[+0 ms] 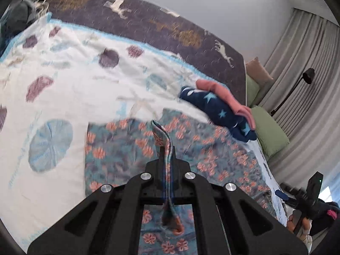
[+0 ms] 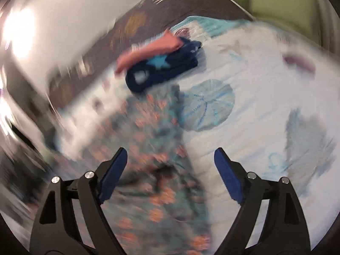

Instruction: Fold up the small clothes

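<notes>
My left gripper [image 1: 167, 148] was clamped on a pinched fold of the floral garment [image 1: 119, 148], the fabric rising between the closed jaws while the rest lay spread on the seashell-print sheet [image 1: 80, 89] below. My right gripper [image 2: 170, 159] stood wide apart with nothing between its blue pads [image 2: 228, 174], hovering over the same floral garment [image 2: 157, 140]. Beyond it lay a navy star-print piece [image 2: 165, 72] with a pink piece [image 2: 148, 51] resting on top.
</notes>
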